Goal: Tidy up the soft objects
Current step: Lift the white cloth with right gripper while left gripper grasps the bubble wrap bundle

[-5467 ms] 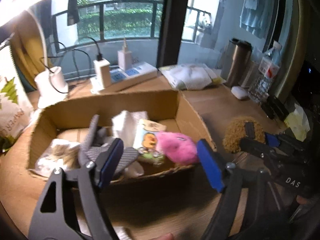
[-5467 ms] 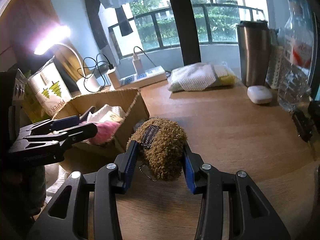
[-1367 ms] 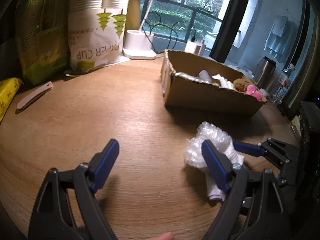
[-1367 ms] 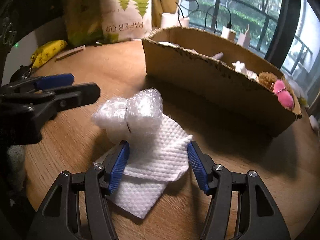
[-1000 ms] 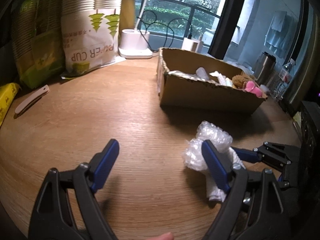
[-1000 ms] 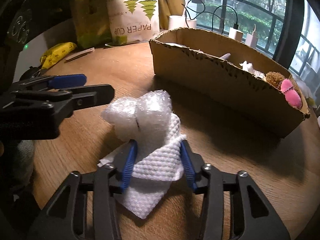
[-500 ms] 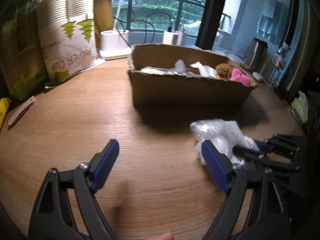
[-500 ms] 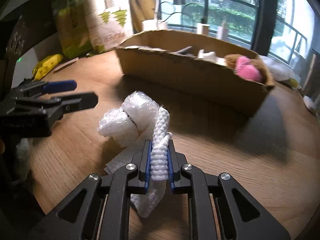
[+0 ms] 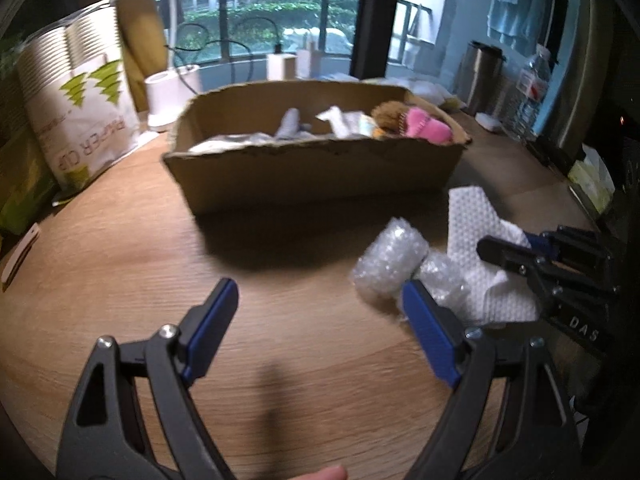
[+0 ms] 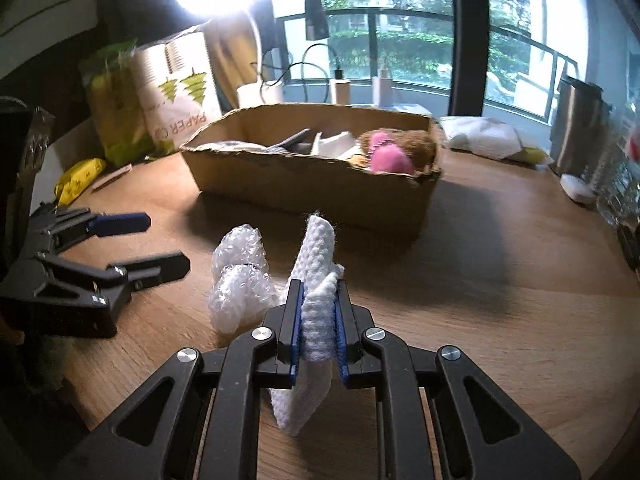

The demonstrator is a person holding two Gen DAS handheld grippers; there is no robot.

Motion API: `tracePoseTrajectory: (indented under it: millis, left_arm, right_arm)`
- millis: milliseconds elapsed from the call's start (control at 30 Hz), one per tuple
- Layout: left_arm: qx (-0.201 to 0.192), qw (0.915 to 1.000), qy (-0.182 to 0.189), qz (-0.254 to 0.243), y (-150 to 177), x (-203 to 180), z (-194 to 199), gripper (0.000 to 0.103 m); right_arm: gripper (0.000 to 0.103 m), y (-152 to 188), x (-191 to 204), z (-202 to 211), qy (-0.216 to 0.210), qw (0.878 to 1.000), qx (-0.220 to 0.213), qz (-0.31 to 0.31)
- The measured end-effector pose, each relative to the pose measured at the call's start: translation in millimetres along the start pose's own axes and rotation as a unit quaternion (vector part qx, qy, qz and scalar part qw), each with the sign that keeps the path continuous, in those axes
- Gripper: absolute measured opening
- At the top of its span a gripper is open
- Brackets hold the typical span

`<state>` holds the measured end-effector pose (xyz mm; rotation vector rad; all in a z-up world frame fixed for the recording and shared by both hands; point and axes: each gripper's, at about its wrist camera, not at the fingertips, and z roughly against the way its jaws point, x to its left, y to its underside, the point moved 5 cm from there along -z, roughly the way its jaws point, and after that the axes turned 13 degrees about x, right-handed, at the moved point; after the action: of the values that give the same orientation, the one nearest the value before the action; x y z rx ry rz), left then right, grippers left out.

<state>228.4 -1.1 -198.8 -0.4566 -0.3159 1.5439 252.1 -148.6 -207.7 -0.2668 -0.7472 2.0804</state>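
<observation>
Lifted since before — white cloth [image 10: 318, 300] pinched in right claw [image 10: 318, 332]; left claw [image 9: 320, 332] spread, empty.

Right gripper [image 10: 318, 324]: fingers [image 10: 294, 320] clamped tight on a folded white cloth [image 10: 316, 264], pads pressing both sides, pitched down toward the bench [image 10: 500, 320]. Left gripper [image 9: 320, 320]: fingers [image 9: 210, 320] spread wide, nothing between them, also angled down, off to the right gripper's left. Fingertip [image 9: 320, 474] visible at lower frame edge.
</observation>
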Motion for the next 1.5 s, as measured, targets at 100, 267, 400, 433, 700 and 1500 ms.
tracePoseTrajectory:
  millis: [100, 267, 400, 433, 700, 1500]
  left_arm:
    - [0.003, 0.9999, 0.006, -0.010, -4.7, -14.3, -3.6, 0.086]
    - [0.000, 0.9993, 0.026, -0.026, -16.7, -37.1, -8.4, 0.086]
    - [0.009, 0.9988, 0.038, -0.031, -27.4, -51.0, -20.5, 0.086]
    - [0.014, 0.9987, 0.037, -0.031, -29.9, -53.0, -25.5, 0.086]
    - [0.032, 0.9980, 0.041, -0.036, -32.9, -54.0, -38.1, 0.086]
    - [0.061, 0.9953, 0.064, -0.039, -36.4, -58.0, -52.3, 0.083]
  right_arm:
    - [0.015, 4.4, -11.8, 0.6, -0.006, 1.000, -0.002, -0.012]
    - [0.015, 4.8, -14.9, 0.2, -0.028, 1.000, 0.002, -0.013]
    - [0.015, 6.2, -20.7, 0.3, -0.042, 0.999, 0.006, -0.022]
    - [0.015, 7.3, -22.9, -1.5, -0.042, 0.999, 0.012, -0.025]
    - [0.015, 11.2, -37.1, -1.9, -0.031, 0.998, 0.020, -0.042]
    - [0.015, 9.9, -68.0, 18.2, 0.005, 0.998, -0.005, -0.068]
